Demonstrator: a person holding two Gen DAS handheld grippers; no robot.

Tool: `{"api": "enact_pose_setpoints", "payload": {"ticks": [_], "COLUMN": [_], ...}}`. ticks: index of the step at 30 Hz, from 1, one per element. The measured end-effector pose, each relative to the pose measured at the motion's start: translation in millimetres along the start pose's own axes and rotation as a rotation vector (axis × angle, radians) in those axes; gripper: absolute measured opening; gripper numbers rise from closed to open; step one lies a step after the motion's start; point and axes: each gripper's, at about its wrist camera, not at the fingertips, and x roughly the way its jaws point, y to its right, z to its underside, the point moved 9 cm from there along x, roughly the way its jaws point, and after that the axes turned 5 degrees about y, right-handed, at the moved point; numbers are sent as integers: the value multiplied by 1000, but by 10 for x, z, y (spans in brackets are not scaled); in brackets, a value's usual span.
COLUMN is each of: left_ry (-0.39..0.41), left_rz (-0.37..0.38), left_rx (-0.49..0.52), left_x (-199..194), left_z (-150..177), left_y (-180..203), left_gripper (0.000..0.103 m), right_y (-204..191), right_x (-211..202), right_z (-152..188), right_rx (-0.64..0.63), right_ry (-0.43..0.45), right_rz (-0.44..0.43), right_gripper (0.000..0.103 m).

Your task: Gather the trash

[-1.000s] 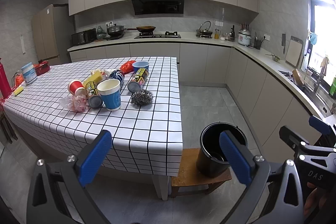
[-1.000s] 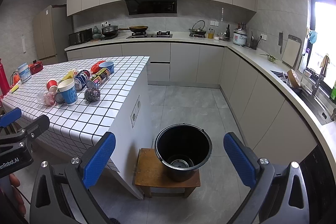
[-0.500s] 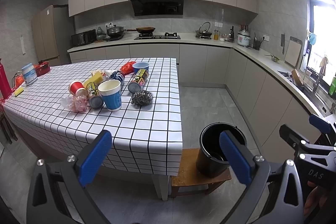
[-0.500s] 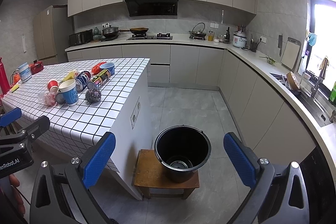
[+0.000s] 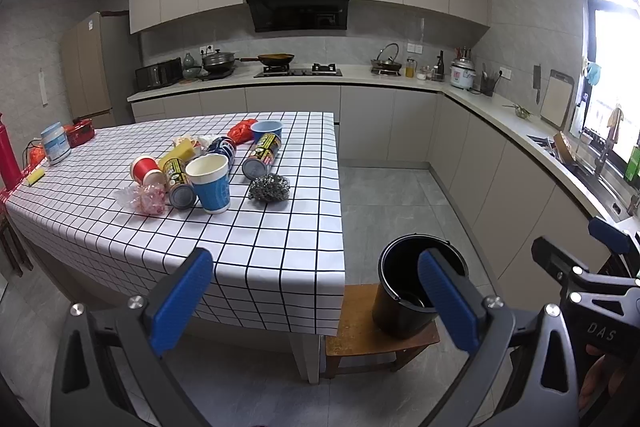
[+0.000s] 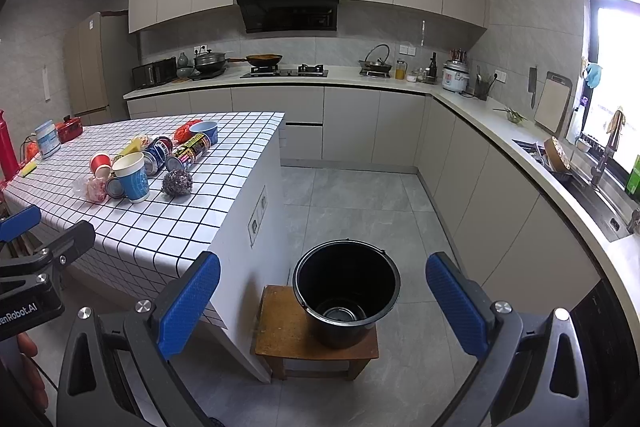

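Note:
Trash lies in a cluster on the checked tablecloth (image 5: 260, 247): a blue paper cup (image 5: 210, 183), a steel scourer (image 5: 269, 187), a red cup (image 5: 143, 169), several cans (image 5: 262, 151) and a crumpled plastic wrapper (image 5: 142, 197). A black bucket (image 6: 346, 291) stands on a low wooden stool (image 6: 280, 339) beside the table. My left gripper (image 5: 316, 299) is open and empty, well short of the table's near edge. My right gripper (image 6: 320, 299) is open and empty, above and before the bucket. The cup also shows in the right wrist view (image 6: 132, 177).
A kitchen counter (image 6: 500, 123) runs along the back and right walls, with a hob, pots and a sink (image 6: 600, 187). A jar (image 5: 54, 143) and a red bottle (image 5: 8, 155) stand at the table's far left. Grey tiled floor (image 6: 360, 199) lies between table and cabinets.

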Motion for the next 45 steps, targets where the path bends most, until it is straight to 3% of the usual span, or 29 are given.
{"api": "enact_pose_setpoints", "payload": {"ticks": [8,15,20,30,39,45], "left_ry": [-4,-45,-56,-30,-44,-96], "left_rz": [0,-29,-50,-158,-196,-203], "left_rx": [-9,-65,-45,-98,-114,-131], "left_x": [22,130,183,415,950,1455], "left_z": [12,93,143,70,-16,60], "left_y": [10,-182,-360,-1284,-2134,-2555], "left_gripper": [103,103,103,103,103,101], "right_y": [4,-19,-141,-707,-1500,-2052], "right_x": [8,132,338,721,1215,1691], "right_z": [14,-2,46,-47,-303,-334], "right_rx": [5,37,34,7,-29,-41], "right_ry": [-6,-27,-76,-67,-109,-154], "right_rz": [-7,-95,-155,-246,-264,-281], "right_gripper": [103,103,103,103,103,103]}}
